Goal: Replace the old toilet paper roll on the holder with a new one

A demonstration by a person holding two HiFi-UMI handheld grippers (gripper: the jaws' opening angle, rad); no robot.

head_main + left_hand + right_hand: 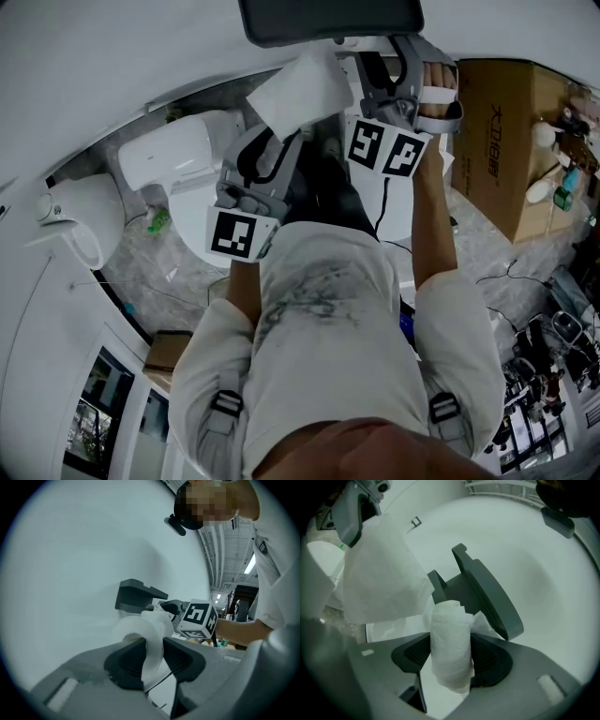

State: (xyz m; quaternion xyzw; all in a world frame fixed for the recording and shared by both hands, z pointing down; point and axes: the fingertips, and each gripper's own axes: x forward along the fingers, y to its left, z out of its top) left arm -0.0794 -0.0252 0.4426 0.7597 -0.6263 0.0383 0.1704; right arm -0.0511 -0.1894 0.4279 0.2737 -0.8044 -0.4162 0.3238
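- Clamping a twisted wad of tissue [450, 639], my right tongs [450, 656] have it standing upright between the pads, and it touches both.
- My left tongs [153, 648] are clenched on the toilet paper roll [133, 630]. One pad looks to be in the core and the other outside, with the roll's wall pinched between them.
- I see a loose sheet [379, 569] spread wide, just up and left of the wad in the right gripper view.
- Both tongs are raised close together, side by side, in front of my chest.
- The roll sits just below and in front of the dark holder [487, 597]. I can't tell if it touches.
- The holder is fixed to the white wall [70, 550], and its flat cover shows tilted behind the wad.
- Farther off on the floor I see a white toilet [169, 155] at the left of the head view and a cardboard box [506, 141] at the right.
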